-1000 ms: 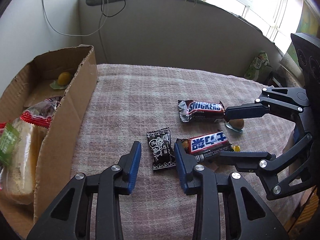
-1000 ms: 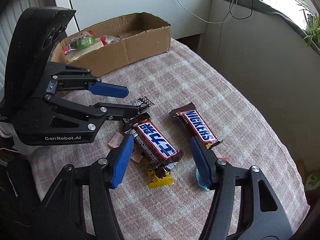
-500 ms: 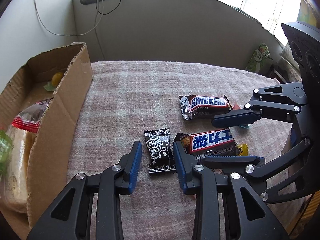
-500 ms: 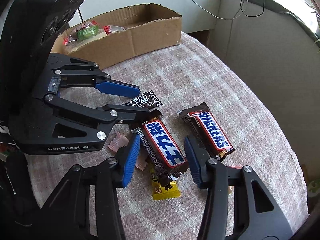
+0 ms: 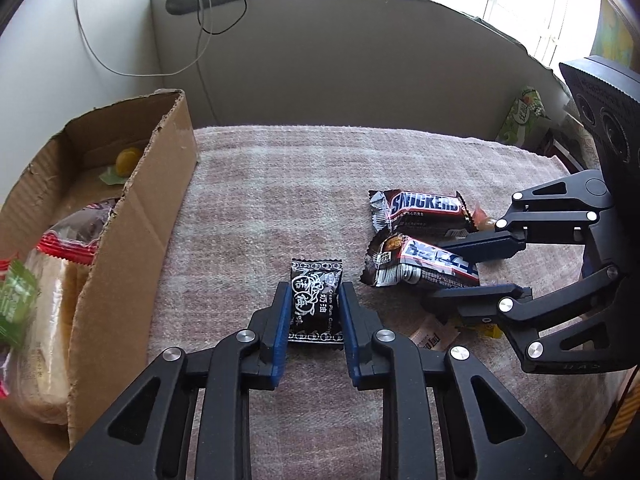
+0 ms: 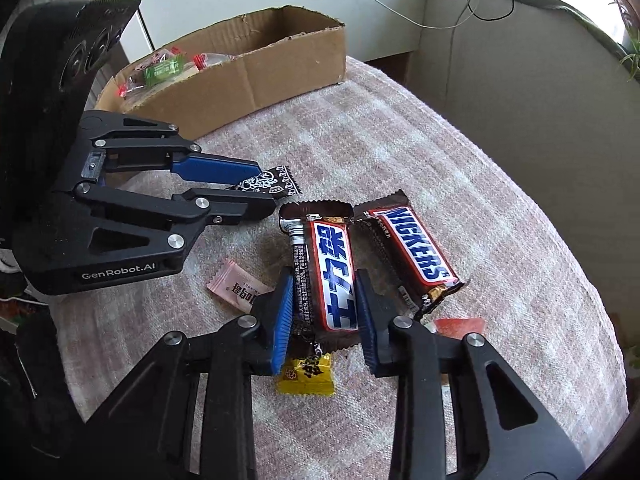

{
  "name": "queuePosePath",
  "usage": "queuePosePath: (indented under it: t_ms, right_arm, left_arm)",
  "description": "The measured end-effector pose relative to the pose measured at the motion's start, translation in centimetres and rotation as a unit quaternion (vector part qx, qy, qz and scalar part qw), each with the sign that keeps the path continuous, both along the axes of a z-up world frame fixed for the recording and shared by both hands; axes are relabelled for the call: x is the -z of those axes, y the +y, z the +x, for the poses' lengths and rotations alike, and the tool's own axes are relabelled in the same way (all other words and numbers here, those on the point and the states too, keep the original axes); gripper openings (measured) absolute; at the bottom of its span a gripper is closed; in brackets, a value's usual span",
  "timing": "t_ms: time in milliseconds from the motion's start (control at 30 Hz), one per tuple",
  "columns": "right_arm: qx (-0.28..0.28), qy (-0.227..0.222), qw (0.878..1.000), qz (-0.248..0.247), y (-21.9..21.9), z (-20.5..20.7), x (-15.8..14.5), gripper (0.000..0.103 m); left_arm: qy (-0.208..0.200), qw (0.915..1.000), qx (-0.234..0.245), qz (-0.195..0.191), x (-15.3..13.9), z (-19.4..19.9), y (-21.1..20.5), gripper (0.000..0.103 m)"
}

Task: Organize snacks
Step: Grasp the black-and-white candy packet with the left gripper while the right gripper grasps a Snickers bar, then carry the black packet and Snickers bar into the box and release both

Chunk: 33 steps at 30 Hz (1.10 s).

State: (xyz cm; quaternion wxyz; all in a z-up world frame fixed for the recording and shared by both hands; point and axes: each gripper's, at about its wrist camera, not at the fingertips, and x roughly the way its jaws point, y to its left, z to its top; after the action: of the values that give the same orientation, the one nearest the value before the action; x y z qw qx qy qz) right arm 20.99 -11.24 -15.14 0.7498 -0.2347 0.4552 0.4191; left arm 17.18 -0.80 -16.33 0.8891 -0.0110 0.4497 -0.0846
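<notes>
Fingers (image 5: 282,312) of the left gripper (image 5: 314,314) have just been closing and now press both sides of the black candy packet (image 5: 316,300) on the cloth-covered worktop (image 5: 280,200); the right gripper (image 6: 322,308) has likewise just closed onto the Chinese-lettered Snickers bar (image 6: 330,276). I'd lift both straight up, squeezing gently, since the glossy, crinkly wrappers look slippery. Beyond lies a second Snickers bar (image 6: 412,256), and farther left the cardboard box (image 5: 132,232) waits.
</notes>
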Motion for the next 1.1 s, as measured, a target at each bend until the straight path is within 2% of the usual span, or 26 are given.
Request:
queuePosePath:
  t_ms: [133,500,767,1100]
  right_arm:
    - [0.013,0.003,1.000,0.013,-0.6,0.1,-0.8,0.030]
    - [0.028,-0.033,0.998,0.049,0.5,-0.9,-5.4,0.030]
    - [0.018,-0.056,0.995,0.075,4.5,-1.5,-8.5,0.030]
    - [0.003,-0.067,0.994,0.086,10.4,-1.0,-9.7,0.030]
  left_arm:
    - [-0.011,0.9999,-0.003,-0.007,-0.8,-0.4,0.1,0.022]
    - [-0.065,0.9975,-0.018,-0.021,-5.1,-2.2,2.5,0.022]
    - [-0.098,0.9938,-0.049,-0.020,-7.3,-3.5,6.0,0.022]
    - [-0.117,0.9889,-0.089,-0.017,-8.1,-5.1,10.5,0.022]
